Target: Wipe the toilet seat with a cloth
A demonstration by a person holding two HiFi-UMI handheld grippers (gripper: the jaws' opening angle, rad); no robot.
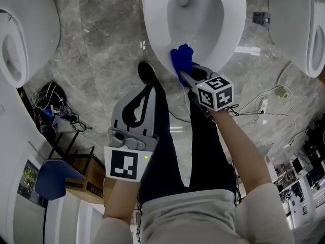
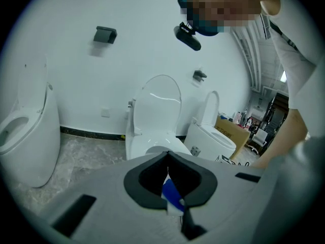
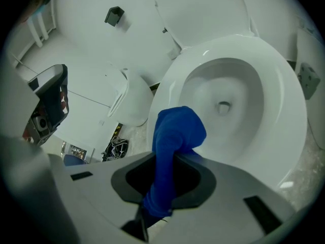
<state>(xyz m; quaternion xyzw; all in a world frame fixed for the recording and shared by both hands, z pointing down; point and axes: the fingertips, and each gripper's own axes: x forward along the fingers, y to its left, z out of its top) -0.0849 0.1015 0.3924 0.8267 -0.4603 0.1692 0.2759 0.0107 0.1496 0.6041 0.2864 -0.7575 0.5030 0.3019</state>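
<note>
Right gripper (image 1: pixel 187 77): 2 jaws clamped on blue cloth (image 1: pixel 181 58), pressed to toilet seat (image 1: pixel 152 29) front rim. Left gripper (image 1: pixel 148 87): jaws together, empty.

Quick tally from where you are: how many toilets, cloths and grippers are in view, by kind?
Toilets: 3
Cloth: 1
Grippers: 2
Total: 6
</note>
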